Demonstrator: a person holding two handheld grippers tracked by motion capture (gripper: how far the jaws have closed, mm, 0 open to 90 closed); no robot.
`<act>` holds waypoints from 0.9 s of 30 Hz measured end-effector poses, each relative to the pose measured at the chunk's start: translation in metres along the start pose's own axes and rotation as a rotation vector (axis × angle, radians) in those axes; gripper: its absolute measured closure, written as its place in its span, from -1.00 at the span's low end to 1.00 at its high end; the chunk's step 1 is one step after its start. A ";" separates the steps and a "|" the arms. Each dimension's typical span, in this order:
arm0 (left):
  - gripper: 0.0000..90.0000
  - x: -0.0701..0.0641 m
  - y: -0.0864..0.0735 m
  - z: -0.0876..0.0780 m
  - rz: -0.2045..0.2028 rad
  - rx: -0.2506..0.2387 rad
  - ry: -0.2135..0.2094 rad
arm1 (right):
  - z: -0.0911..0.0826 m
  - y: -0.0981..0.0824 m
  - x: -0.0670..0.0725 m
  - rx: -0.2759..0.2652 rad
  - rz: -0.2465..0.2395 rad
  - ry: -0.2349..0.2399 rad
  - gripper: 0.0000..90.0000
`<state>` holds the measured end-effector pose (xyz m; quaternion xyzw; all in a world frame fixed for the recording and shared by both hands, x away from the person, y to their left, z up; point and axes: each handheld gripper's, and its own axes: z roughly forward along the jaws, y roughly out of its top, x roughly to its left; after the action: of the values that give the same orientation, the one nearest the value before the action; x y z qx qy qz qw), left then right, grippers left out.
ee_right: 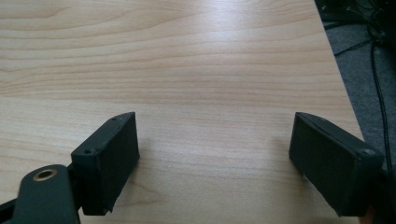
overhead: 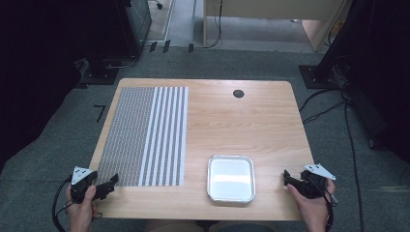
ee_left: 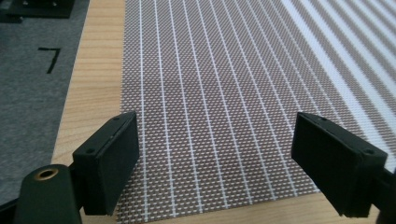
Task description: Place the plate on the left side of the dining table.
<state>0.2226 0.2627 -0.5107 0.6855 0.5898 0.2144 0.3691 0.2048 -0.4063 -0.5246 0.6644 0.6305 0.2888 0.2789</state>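
Observation:
A woven placemat (overhead: 145, 137) with brown and white stripes lies flat on the left half of the wooden table (overhead: 241, 121). A shiny square foil tray (overhead: 231, 178) sits near the front edge, right of the mat, with nothing in it. My left gripper (overhead: 109, 183) hovers at the table's front left corner, open, its jaws wide over the placemat's (ee_left: 219, 93) near edge with nothing between them. My right gripper (overhead: 288, 179) is at the front right corner, open over the bare table (ee_right: 210, 70), right of the tray.
A round dark grommet hole (overhead: 238, 93) is set in the table's far side. Grey carpet (overhead: 58, 145) surrounds the table, with cables (overhead: 353, 140) on the right and dark equipment stands (overhead: 101, 63) at the back left.

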 end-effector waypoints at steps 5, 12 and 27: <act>-0.66 -0.006 0.002 0.000 0.062 0.001 0.053 | 0.000 0.000 0.000 -0.006 0.011 -0.008 -0.60; -0.66 -0.007 0.003 -0.001 0.034 0.001 0.043 | -0.002 0.000 0.002 -0.022 0.033 -0.004 -0.60; -0.66 -0.025 0.008 0.004 0.030 -0.003 0.033 | -0.013 0.004 0.020 -0.098 0.086 0.014 -0.43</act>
<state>0.2254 0.2376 -0.5040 0.6900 0.5854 0.2320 0.3569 0.1988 -0.3863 -0.5125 0.6744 0.5882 0.3357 0.2942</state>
